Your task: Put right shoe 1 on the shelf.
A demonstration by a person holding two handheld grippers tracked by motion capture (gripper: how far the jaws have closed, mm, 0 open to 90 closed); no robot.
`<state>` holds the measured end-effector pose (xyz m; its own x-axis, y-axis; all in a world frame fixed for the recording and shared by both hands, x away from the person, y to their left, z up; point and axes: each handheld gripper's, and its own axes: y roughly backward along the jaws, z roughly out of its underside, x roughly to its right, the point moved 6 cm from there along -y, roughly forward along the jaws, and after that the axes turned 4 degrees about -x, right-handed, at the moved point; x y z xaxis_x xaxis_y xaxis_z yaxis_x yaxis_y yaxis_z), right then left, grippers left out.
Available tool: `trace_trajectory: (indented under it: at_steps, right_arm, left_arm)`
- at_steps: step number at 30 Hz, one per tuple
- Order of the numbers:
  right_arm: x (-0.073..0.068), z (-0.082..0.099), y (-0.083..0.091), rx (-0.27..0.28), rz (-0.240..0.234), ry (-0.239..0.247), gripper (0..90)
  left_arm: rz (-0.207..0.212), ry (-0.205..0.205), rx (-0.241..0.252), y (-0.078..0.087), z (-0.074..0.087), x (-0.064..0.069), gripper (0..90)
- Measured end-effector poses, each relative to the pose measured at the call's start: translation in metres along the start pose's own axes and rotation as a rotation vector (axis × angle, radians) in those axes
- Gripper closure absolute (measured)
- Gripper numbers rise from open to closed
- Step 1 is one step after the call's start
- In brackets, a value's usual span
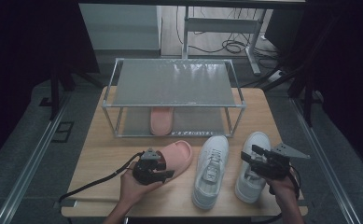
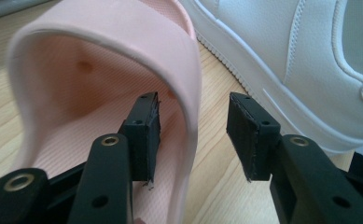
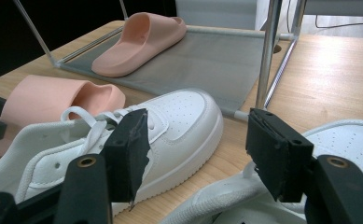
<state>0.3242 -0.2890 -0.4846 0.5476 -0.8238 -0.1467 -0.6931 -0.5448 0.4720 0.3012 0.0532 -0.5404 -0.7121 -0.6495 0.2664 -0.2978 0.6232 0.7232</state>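
Note:
A pink slipper [image 1: 179,156] lies on the wooden table [image 1: 100,158], left of two white sneakers [image 1: 212,168] [image 1: 254,154]. My left gripper [image 1: 163,170] is at the slipper's heel end, open. In the left gripper view, one jaw sits inside the slipper [image 2: 123,42] and the other outside, so the left gripper [image 2: 195,121] straddles the strap's side wall without pressing it. My right gripper [image 1: 249,156] hovers open over the right sneaker [image 3: 347,140], with nothing between the jaws of the right gripper [image 3: 195,135]. The middle sneaker [image 3: 170,116] lies just ahead of it.
A two-tier metal shoe rack [image 1: 174,81] stands at the table's far side. A second pink slipper [image 1: 162,120] rests on its lower shelf, the same slipper [image 3: 142,37] lying beyond the sneakers in the right gripper view. The top shelf is bare. Dark curtains flank the table.

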Motion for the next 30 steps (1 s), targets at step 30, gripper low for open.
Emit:
trace_trajectory:
  at_steps: [30]
  right_arm:
    - [0.000, 0.000, 0.000, 0.000, -0.001, -0.001, 39.7]
  left_arm:
    - [0.035, 0.001, 0.055, -0.007, -0.025, 0.007, 82.7]
